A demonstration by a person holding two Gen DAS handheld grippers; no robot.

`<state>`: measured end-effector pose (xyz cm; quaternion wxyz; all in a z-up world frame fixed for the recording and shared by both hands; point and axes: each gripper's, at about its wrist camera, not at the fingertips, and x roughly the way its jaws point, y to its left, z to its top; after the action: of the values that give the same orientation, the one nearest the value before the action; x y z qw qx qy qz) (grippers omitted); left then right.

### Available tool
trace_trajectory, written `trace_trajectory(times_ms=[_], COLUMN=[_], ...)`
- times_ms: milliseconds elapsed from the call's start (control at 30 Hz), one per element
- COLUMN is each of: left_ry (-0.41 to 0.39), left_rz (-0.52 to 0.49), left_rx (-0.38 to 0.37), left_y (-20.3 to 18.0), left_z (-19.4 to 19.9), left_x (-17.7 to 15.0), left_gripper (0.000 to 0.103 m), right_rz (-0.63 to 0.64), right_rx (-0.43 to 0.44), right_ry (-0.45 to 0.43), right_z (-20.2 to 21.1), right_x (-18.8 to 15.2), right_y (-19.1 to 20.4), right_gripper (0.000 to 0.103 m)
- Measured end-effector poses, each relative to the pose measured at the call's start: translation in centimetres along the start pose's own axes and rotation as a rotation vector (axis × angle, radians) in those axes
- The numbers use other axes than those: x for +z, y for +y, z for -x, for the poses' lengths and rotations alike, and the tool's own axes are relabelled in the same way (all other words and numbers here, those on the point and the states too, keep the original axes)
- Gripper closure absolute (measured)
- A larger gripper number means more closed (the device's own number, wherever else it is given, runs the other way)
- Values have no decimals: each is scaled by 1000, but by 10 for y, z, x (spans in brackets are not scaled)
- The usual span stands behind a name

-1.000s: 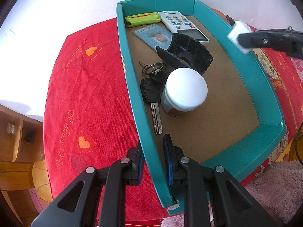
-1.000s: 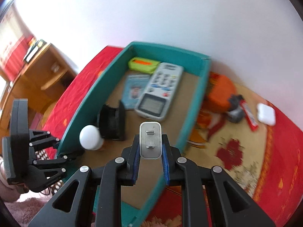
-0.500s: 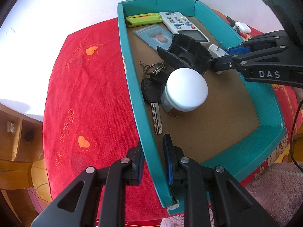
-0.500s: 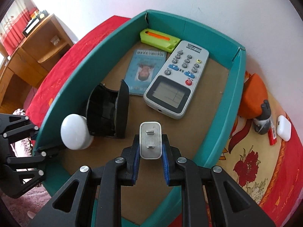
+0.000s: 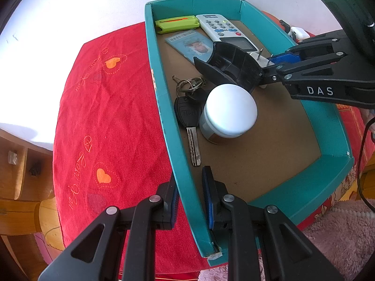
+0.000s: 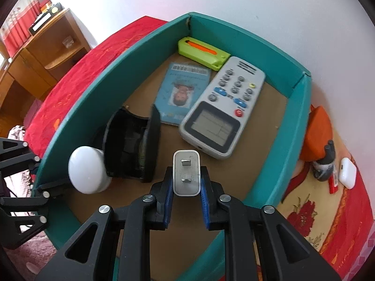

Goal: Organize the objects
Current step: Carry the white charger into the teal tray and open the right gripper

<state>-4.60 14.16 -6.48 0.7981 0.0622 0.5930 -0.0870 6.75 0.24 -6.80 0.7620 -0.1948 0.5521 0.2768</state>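
My right claw (image 6: 186, 188) is clamped on the white two-pin charger plug (image 6: 186, 175), low inside the teal cardboard tray (image 6: 297, 126). My left claw (image 5: 189, 197) pinches the tray's wall. Beyond the tray, white earbuds case (image 6: 348, 172) and other items wait unsorted.

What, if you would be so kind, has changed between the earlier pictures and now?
The right claw, clamped on the white charger plug, came down from above the tray's far rim into the teal tray, and now holds the plug beside the black case and the remote. The left claw stayed clamped on the tray's side wall; jar, key and card did not move.
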Motion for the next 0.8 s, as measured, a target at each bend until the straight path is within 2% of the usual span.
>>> trace_trajectory(times_ms=[267, 633, 733, 800], left_ry=[-2, -2, -2, -2], left_rz=[2, 2, 0, 0], left_rx=[-2, -1, -1, -1], left_y=[0, 0, 1, 1], left_z=[0, 0, 0, 0], left_x=[-1, -1, -2, -2], left_gripper=[86, 86, 86, 86], right_rz=[29, -7, -11, 1], right_rx=[-7, 4, 14, 19], right_ry=[13, -3, 0, -5], right_z=[-9, -8, -7, -6], right_x=[9, 10, 11, 10], right_y=[4, -3, -4, -3], right_gripper=[82, 82, 77, 68])
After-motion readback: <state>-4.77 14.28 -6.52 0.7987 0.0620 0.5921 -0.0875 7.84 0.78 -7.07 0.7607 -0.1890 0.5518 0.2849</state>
